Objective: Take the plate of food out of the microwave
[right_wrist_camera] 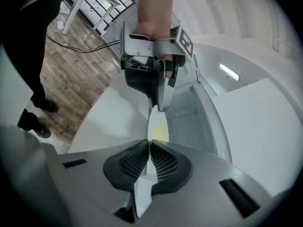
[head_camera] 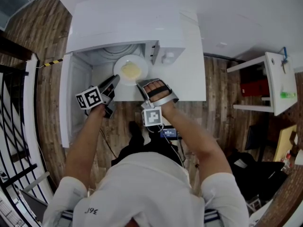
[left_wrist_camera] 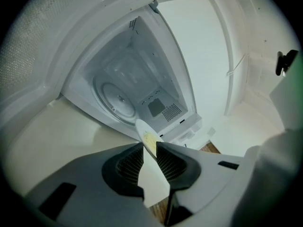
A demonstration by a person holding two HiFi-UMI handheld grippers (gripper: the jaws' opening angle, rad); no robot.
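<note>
The plate (head_camera: 131, 70) is at the mouth of the microwave (head_camera: 125, 27); the left gripper (left_wrist_camera: 149, 146) and right gripper (right_wrist_camera: 150, 144) each clamp its rim; the step is pulling out; next, it seems, draw it level and clear.

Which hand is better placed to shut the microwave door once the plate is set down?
Left, probably. The open door stands beside the left tool; the right tool grips the plate on its far side.
</note>
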